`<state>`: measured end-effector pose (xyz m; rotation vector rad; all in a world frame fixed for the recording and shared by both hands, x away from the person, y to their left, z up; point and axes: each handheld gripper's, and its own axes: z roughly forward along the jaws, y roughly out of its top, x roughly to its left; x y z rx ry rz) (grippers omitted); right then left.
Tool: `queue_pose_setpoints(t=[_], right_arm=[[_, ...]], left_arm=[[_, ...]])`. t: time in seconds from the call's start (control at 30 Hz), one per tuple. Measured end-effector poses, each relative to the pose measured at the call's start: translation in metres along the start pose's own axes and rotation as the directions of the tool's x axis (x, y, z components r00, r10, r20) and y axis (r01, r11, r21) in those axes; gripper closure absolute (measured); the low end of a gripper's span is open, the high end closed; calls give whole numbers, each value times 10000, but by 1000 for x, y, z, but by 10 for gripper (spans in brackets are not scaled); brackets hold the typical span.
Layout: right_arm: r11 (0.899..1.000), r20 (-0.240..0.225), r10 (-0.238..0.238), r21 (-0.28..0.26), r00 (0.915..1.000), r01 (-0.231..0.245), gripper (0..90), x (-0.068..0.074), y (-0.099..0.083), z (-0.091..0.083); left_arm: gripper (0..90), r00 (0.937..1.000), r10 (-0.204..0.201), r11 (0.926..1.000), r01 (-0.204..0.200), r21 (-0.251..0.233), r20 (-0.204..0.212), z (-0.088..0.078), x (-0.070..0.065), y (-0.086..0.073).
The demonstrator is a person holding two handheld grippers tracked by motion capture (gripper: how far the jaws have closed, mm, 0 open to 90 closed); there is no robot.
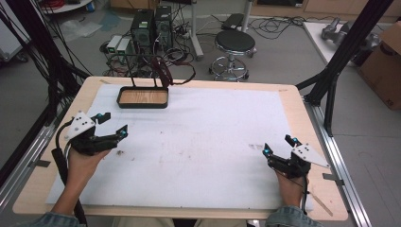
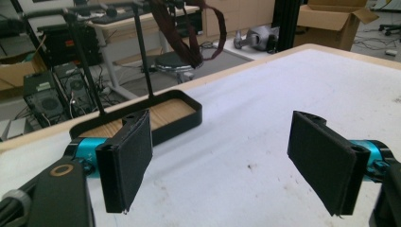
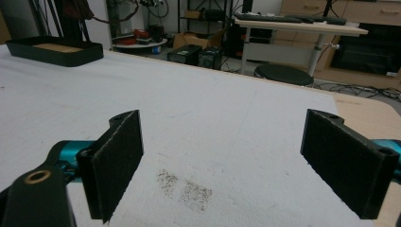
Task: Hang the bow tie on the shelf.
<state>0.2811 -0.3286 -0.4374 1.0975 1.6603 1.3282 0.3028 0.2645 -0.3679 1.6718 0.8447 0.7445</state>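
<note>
Black tray (image 1: 143, 98) on white-covered table (image 1: 213, 142), both tools (image 1: 111, 125) (image 1: 279, 144) open and empty, stool (image 1: 234, 45) beyond.

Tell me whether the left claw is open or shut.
Open. In the left gripper view its two black pads stand wide apart with bare white table cover between them; the high view shows the left claw spread near the black tray.

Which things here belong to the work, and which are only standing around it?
Belonging to the work:
- left gripper, jaws open, empty
- right gripper, jaws open, empty
- black stand with wooden tray base
- dark red strap hanging on the stand

Only standing around:
- round stool
- computer towers
- cardboard box
</note>
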Motion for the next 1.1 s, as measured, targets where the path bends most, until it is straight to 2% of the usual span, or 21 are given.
queue_pose_setpoints(t=[0.17,0.3,0.67,0.87,1.1], right_arm=[[10000,3,-29,18,10000,29,129,0,0,0],[10000,19,-37,31,10000,37,129,0,0,0],[10000,32,-48,40,10000,48,129,0,0,0],[10000,16,-49,35,10000,49,129,0,0,0],[10000,-8,-23,27,10000,23,129,0,0,0]], left_arm=[[229,9999,-41,10000,42,52,-125,-4,-4,-11],[228,9999,-75,9996,78,282,-111,-5,-5,-22],[214,9977,-547,9955,576,754,-395,-13,-3,-51],[214,9968,-578,9941,625,881,-555,-15,-2,-58],[214,9969,-554,9937,604,947,-551,-14,-3,-60]])
